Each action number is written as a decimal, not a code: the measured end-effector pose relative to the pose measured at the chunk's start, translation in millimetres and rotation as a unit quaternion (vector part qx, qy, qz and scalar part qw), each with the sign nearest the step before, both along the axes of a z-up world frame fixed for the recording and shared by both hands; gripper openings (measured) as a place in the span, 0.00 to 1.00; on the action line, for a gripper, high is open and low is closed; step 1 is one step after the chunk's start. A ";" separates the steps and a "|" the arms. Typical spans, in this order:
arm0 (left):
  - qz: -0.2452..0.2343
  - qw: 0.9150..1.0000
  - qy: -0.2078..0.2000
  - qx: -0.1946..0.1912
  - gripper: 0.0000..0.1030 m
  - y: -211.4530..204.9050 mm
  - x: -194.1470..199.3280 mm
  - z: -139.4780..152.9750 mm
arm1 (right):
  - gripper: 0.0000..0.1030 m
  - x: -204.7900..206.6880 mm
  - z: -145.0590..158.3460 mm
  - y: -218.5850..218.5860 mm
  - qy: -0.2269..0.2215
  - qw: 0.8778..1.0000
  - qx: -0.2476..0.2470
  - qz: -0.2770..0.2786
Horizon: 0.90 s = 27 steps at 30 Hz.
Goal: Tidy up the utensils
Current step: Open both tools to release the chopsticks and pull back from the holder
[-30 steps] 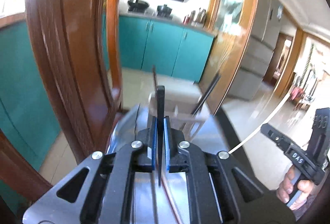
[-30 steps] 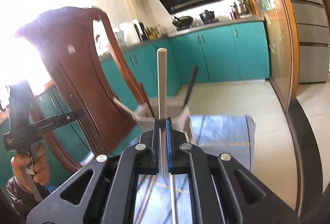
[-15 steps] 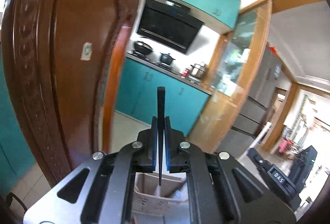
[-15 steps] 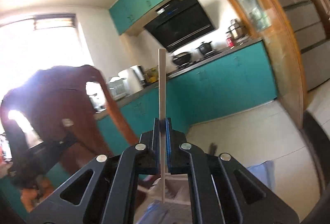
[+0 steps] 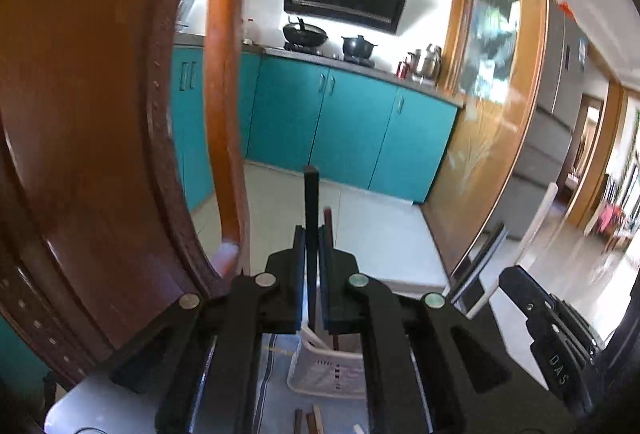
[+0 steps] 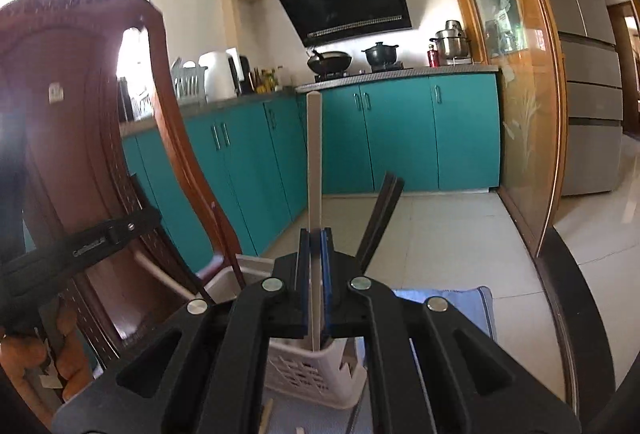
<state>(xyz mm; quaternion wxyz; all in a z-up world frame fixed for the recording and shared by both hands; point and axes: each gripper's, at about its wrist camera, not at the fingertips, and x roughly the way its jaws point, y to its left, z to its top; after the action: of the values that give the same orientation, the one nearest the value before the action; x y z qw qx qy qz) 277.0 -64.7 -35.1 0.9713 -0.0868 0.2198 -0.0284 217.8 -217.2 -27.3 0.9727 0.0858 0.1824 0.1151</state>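
My left gripper [image 5: 311, 234] is shut on a black chopstick [image 5: 310, 194] held upright, its lower end over the white slotted utensil basket [image 5: 328, 374]. My right gripper [image 6: 314, 238] is shut on a pale cream chopstick [image 6: 314, 162], also upright, its lower end at the rim of the same basket [image 6: 308, 370]. Dark chopsticks [image 6: 380, 214] and a pale one lean in the basket. A brown stick [image 5: 329, 230] stands behind the left fingers. Loose sticks [image 5: 308, 422] lie on the table in front of the basket.
A carved wooden chair back [image 5: 92, 122] rises close on the left, also showing in the right wrist view [image 6: 68, 138]. A blue cloth [image 6: 448, 306] covers the table. The other gripper shows at the right [image 5: 560, 346]. Teal kitchen cabinets [image 6: 400, 134] stand behind.
Both grippers tilted up and then came back down towards the basket, each still holding its chopstick upright. The basket is in view below both again.
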 end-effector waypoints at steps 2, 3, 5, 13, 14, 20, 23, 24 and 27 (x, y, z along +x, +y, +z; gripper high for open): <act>-0.002 1.000 0.001 0.012 0.07 -5.8 0.6 -2.3 | 0.06 -2.7 -3.1 1.0 0.001 1.000 -0.008 -0.001; -0.003 1.000 0.001 0.019 0.07 -8.6 -0.2 -3.6 | 0.06 -4.4 -4.8 1.4 0.002 1.000 -0.013 0.000; -0.006 1.000 0.002 0.028 0.07 -11.9 -4.3 -7.9 | 0.06 -5.7 -8.0 1.7 0.004 1.000 -0.018 0.000; -0.014 0.999 0.003 0.035 0.07 -12.3 -17.9 -14.8 | 0.10 -18.7 -8.2 -3.1 -0.003 1.000 -0.025 0.004; -0.015 0.999 -0.001 0.036 0.07 -10.5 -19.4 -12.8 | 0.17 -22.5 -6.6 -4.8 -0.008 1.000 -0.025 0.003; -0.026 0.999 -0.027 0.039 0.31 -9.4 -36.4 -9.8 | 0.43 -49.3 -0.1 -14.2 -0.044 0.999 -0.022 0.006; -0.026 0.997 -0.038 0.053 0.31 -10.3 -46.9 -10.1 | 0.44 -68.0 0.0 -17.7 -0.064 0.997 -0.032 0.004; -0.024 0.997 -0.045 0.058 0.31 -10.2 -52.5 -9.7 | 0.44 -73.8 -1.5 -19.5 -0.068 0.997 -0.030 0.007; -0.014 0.996 -0.059 0.066 0.31 -6.8 -69.1 -10.3 | 0.44 -94.5 -8.9 -21.2 -0.075 0.996 -0.018 0.038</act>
<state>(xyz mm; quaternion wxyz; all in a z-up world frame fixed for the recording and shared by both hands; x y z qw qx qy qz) 207.9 -71.6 -45.3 0.9857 -0.0177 0.1643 -0.0322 123.3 -238.4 -36.2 0.9800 0.0522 0.1146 0.1542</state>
